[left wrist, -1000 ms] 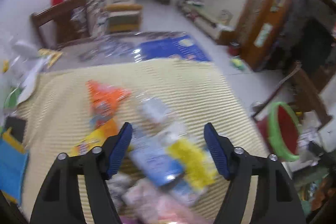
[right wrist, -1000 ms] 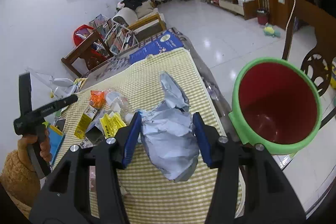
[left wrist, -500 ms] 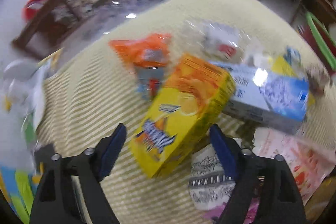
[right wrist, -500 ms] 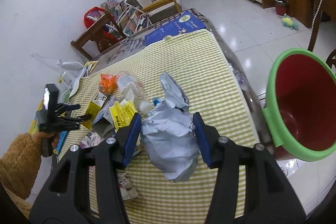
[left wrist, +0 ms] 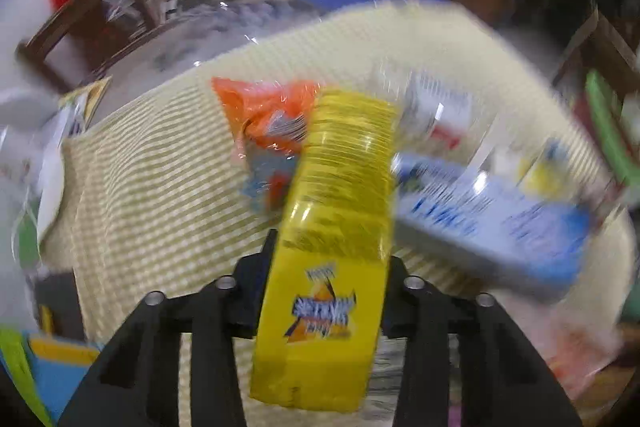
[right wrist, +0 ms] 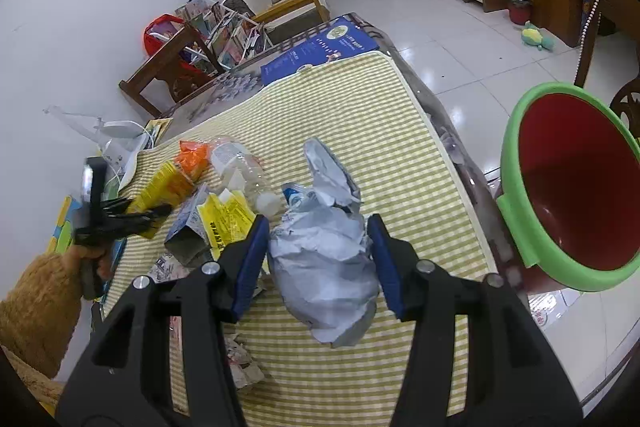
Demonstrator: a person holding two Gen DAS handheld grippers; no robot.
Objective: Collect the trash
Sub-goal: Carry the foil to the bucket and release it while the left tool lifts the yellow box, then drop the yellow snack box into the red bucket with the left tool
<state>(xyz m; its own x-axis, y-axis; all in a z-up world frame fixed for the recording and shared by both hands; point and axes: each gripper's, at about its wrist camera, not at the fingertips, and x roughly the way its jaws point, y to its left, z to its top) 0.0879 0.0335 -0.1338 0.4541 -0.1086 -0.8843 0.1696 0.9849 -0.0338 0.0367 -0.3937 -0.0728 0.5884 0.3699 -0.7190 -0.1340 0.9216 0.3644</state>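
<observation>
While the right gripper (right wrist: 318,259) is clamping a paper wad (right wrist: 324,271), the left gripper (left wrist: 326,291), jaws just closing, is pinching a yellow box (left wrist: 332,267); binning into the bucket (right wrist: 516,155) likely follows.

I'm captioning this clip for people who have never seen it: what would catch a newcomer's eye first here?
First, the yellow snack box filling the middle of the left wrist view, clamped in the left gripper, whose jaws have just closed on it. Next, the crumpled grey paper bag pinched in the right gripper above the checked tablecloth. Then the green-rimmed red bucket standing off the table's right edge.
</observation>
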